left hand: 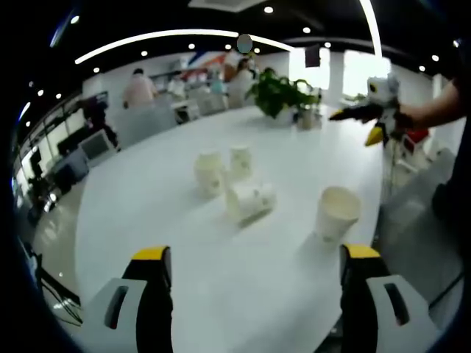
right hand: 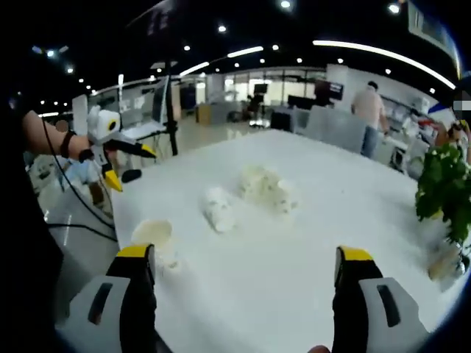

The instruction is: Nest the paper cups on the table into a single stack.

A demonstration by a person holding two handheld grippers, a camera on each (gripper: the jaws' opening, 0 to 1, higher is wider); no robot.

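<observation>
On the white round bench (left hand: 184,243), one upright white paper cup (left hand: 337,213) stands right of three clustered white paper cups (left hand: 234,182); a potted green plant (left hand: 280,93) sits behind.

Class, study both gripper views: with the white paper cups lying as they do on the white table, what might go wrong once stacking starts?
1. The white paper cup lying on its side may roll when nudged, since it touches two upright white paper cups.
2. The lone upright white paper cup stands close to the white table's edge; a clumsy approach might push it off.
3. Both grippers hang open and apart from the cups, so nothing is secured yet.
</observation>
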